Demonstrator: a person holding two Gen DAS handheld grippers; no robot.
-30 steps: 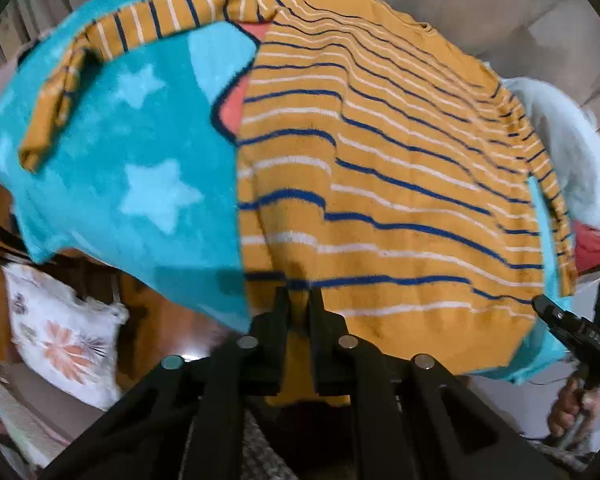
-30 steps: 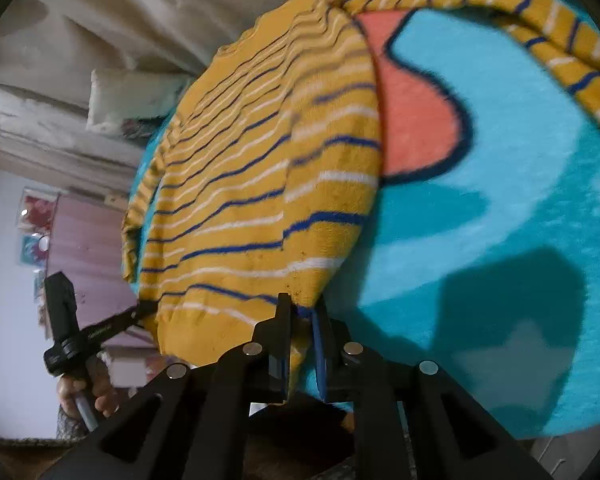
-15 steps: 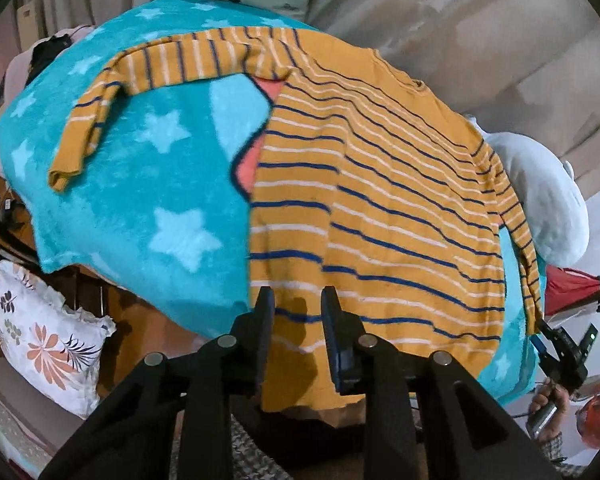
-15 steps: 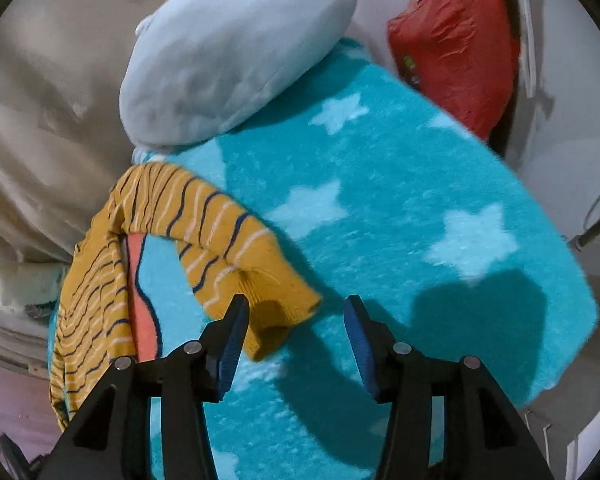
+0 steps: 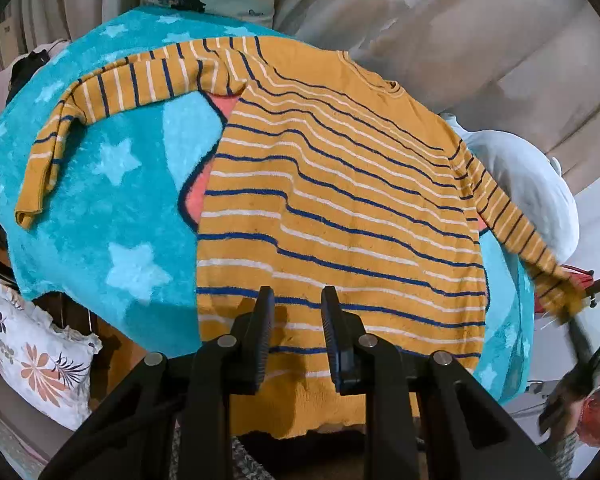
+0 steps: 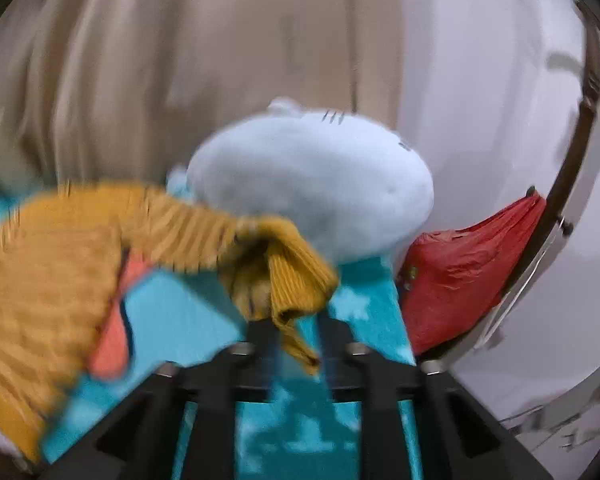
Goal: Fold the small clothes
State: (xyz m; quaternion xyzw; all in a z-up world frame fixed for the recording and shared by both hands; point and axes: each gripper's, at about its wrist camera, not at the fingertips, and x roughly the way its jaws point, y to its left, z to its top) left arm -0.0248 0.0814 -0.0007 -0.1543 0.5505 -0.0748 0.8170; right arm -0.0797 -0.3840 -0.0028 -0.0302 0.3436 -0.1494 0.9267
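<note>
A mustard sweater with blue and white stripes (image 5: 340,208) lies flat on a turquoise star blanket (image 5: 112,208). Its left sleeve (image 5: 112,92) is spread out to the left. My left gripper (image 5: 296,304) is open and empty, hovering over the sweater's hem. In the blurred right wrist view my right gripper (image 6: 294,324) has the right sleeve's cuff (image 6: 292,280) between its fingers and holds it lifted off the blanket (image 6: 188,312). In the left wrist view that sleeve (image 5: 516,232) stretches right toward the right gripper (image 5: 572,312).
A pale blue plush cushion (image 6: 312,196) sits behind the right sleeve, also showing in the left wrist view (image 5: 528,176). A red bag (image 6: 460,280) hangs by a metal rail at the right. A floral pillow (image 5: 36,356) lies low at the left. Beige curtains hang behind.
My left gripper let go of the hem, opened and drew back. My right gripper left the hem, moved to the right sleeve's cuff, closed on it and lifted it.
</note>
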